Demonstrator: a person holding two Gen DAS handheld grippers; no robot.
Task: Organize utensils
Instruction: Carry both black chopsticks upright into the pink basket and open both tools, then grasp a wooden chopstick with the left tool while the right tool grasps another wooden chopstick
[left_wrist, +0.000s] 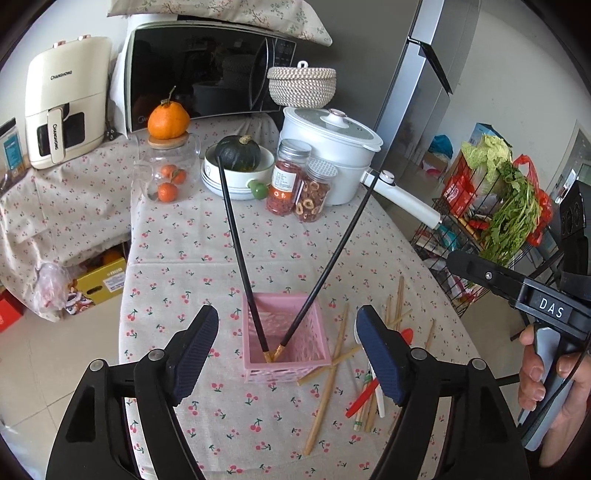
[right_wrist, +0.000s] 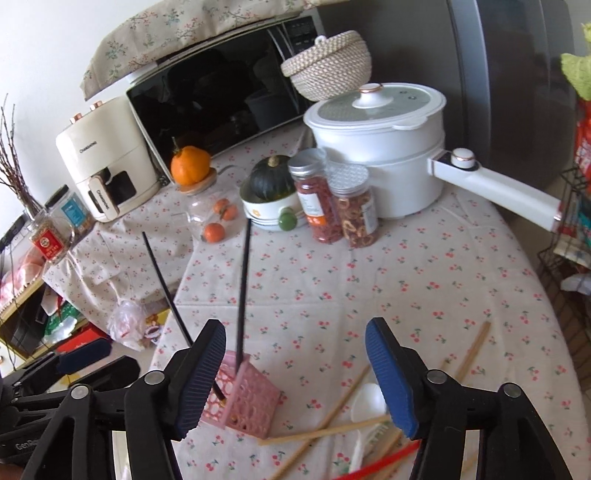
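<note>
A pink lattice holder (left_wrist: 286, 338) stands on the cherry-print tablecloth, with two black chopsticks (left_wrist: 236, 240) leaning apart in it. My left gripper (left_wrist: 286, 350) is open and empty, with its fingers on either side of the holder, just above it. Loose bamboo chopsticks (left_wrist: 327, 384), a white spoon (left_wrist: 376, 391) and red chopsticks (left_wrist: 364, 397) lie to the holder's right. In the right wrist view my right gripper (right_wrist: 295, 373) is open and empty above the holder (right_wrist: 243, 400) and the bamboo chopsticks (right_wrist: 325, 430). The white spoon (right_wrist: 365, 402) lies below its right finger.
At the back of the table (left_wrist: 221, 413) stand a white electric pot (left_wrist: 332, 147) with a long handle, two spice jars (left_wrist: 301, 184), a bowl with a dark squash (left_wrist: 236, 166) and a glass jar with oranges (left_wrist: 166, 173). A microwave (left_wrist: 207, 70) is behind. A wire rack with greens (left_wrist: 506, 210) is to the right.
</note>
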